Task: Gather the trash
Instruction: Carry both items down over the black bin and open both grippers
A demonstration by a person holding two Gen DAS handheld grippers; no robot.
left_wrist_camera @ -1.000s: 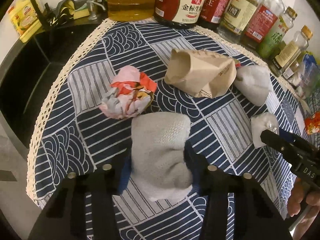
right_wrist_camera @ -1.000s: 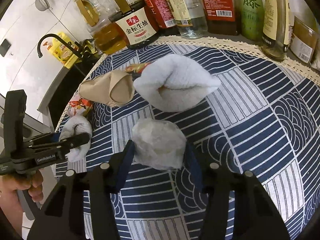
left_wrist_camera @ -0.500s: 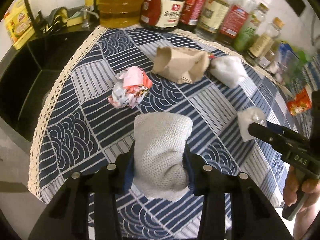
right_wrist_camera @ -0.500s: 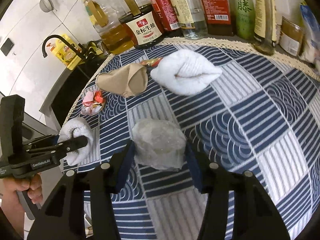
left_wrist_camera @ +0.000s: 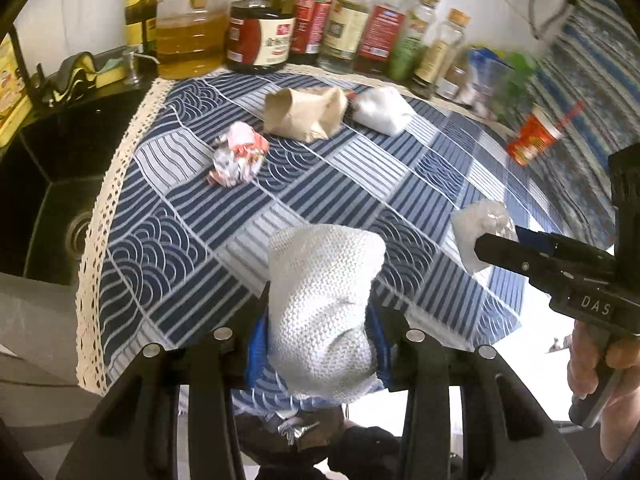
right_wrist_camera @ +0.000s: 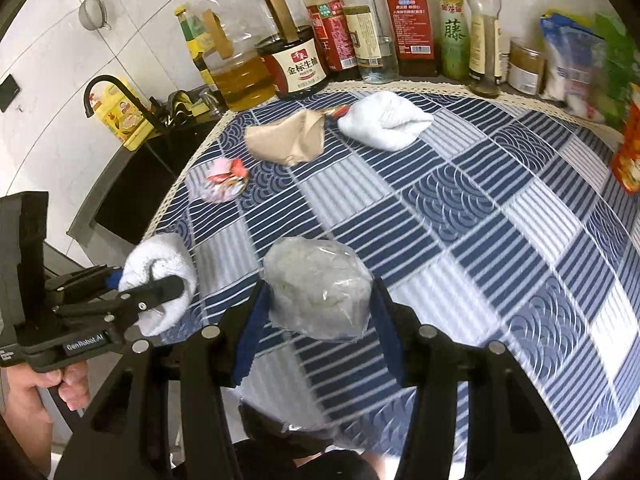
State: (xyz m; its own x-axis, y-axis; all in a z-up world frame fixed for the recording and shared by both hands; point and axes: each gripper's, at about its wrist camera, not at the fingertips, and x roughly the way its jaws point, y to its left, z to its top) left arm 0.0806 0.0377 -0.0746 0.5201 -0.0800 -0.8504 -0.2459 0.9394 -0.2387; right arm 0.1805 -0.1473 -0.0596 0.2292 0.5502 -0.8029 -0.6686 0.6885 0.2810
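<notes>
My left gripper [left_wrist_camera: 320, 320] is shut on a white knitted cloth wad [left_wrist_camera: 320, 304] and holds it above the table's near edge; it also shows in the right wrist view [right_wrist_camera: 158, 280]. My right gripper [right_wrist_camera: 318, 308] is shut on a crumpled clear plastic wad [right_wrist_camera: 316, 292], also seen in the left wrist view [left_wrist_camera: 478, 228]. On the blue patterned tablecloth [left_wrist_camera: 360, 184] lie a crumpled pink-and-red wrapper [left_wrist_camera: 236, 154], a crushed brown paper bag [left_wrist_camera: 306, 114] and a white cloth wad [left_wrist_camera: 380, 110].
Bottles of oil and sauce [left_wrist_camera: 256, 36] line the table's far edge. A black sink [left_wrist_camera: 52, 184] lies to the left. A red cup [left_wrist_camera: 534, 140] stands at the right. Below the near edge something dark [left_wrist_camera: 312, 440] shows.
Both grippers have lifted and pulled back toward the table's near edge with their wads. The things left on the table look farther away.
</notes>
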